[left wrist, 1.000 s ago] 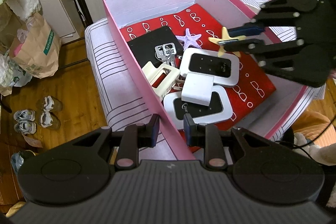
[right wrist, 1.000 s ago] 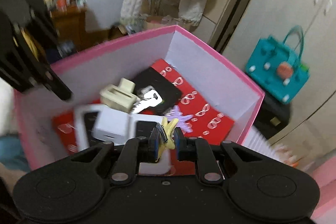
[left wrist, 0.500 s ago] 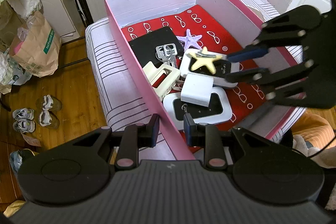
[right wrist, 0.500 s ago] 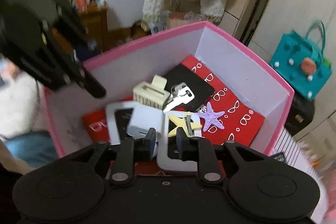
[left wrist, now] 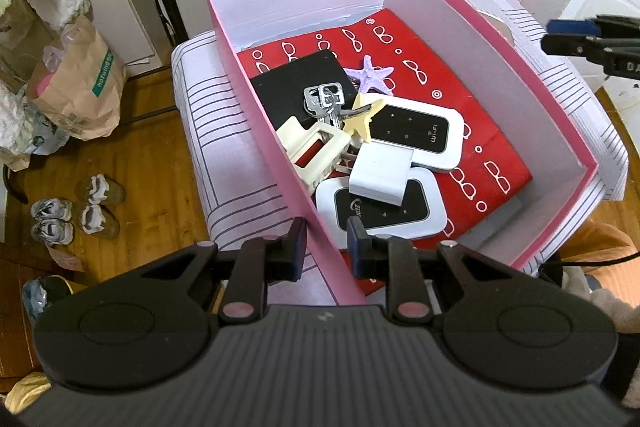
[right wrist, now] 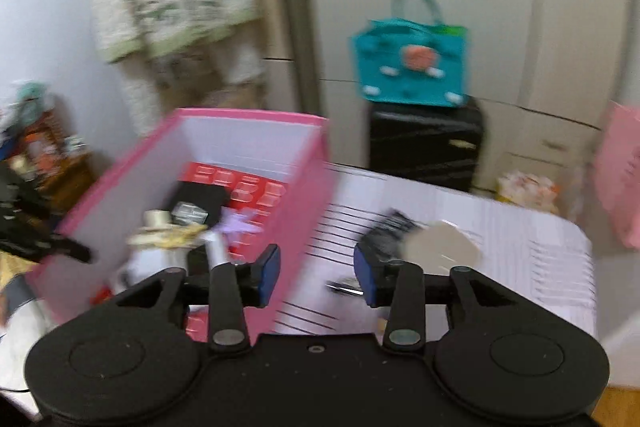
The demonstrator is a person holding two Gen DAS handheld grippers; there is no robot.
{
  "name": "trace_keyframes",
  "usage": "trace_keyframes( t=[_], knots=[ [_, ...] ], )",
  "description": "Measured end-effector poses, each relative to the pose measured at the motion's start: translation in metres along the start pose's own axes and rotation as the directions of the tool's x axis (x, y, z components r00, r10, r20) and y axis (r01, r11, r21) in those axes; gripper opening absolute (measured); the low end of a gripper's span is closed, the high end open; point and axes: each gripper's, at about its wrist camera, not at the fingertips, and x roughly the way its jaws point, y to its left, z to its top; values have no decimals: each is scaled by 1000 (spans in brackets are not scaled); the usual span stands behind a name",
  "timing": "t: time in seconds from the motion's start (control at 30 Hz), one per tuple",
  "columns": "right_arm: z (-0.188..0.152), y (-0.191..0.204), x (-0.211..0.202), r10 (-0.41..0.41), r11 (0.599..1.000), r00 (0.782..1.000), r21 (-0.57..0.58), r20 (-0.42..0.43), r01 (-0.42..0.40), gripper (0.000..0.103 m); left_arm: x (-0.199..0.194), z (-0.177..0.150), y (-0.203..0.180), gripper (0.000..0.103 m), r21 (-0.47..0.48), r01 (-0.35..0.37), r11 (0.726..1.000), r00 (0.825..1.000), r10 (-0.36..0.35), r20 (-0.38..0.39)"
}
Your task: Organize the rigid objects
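In pink box, yellow star lies tilted on keys; both grippers' fingers open, empty.

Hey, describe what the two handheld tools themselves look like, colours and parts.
Both the left tool and right tool are matte black plastic, with round discs at the base, silver pivot screws on the linkage arms and blue pads on the fingertips. The left body is ribbed.

Pale yellow plastic star lies on metal keys inside pink cardboard box, frame centre; left gripper straddles box wall, fingers parted.
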Motion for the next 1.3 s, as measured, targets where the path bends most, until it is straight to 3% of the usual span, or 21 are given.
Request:
trace_keyframes(
  t=[0.2,0.47,0.5,0.53,0.6,0.73,0.77,0.8,0.83,0.97,1.1,1.3],
  knots=[
    [-33,-33,22,-88,993,995,80,-39,90,57,0,0,-4,20,12,-21,1000,1000,21,2],
    [-61,-47,58,-66,988,996,136,-62,74,60,2,-2,-3,20,-18,-23,1000,1000,23,7],
    [-61,-47,62,-69,989,996,129,-61,76,57,2,-2,-3,19,-18,-28,999,1000,28,9],
    [-60,-47,66,-71,989,995,127,-67,79,43,2,-2,-4,19,-20,-33,999,999,33,11],
    [-58,-52,72,-59,986,994,151,-90,72,31,2,-3,-4,19,-22,-40,999,999,40,15],
    [-57,-52,84,-38,988,996,144,-86,51,30,2,-3,-4,18,-30,-42,999,999,42,17],
    [-57,-50,86,-50,990,995,129,-81,61,26,2,-3,-4,18,-32,-41,999,999,42,17],
    [-57,-46,87,-74,992,994,99,-85,82,12,2,-3,-4,18,-34,-42,999,999,42,15],
    [-57,-43,86,-89,993,992,73,-90,96,12,2,-3,-4,18,-33,-43,999,999,43,14],
    [-52,-36,67,-17,995,997,99,-79,25,12,1,-2,-4,18,-37,-40,998,999,41,15],
    [-41,-26,35,47,992,999,119,-9,-46,12,1,-2,-4,19,-37,-36,999,999,36,16],
    [-13,9,-5,200,977,973,48,118,-207,12,2,-5,-3,19,-40,-39,998,999,40,25]
  ],
)
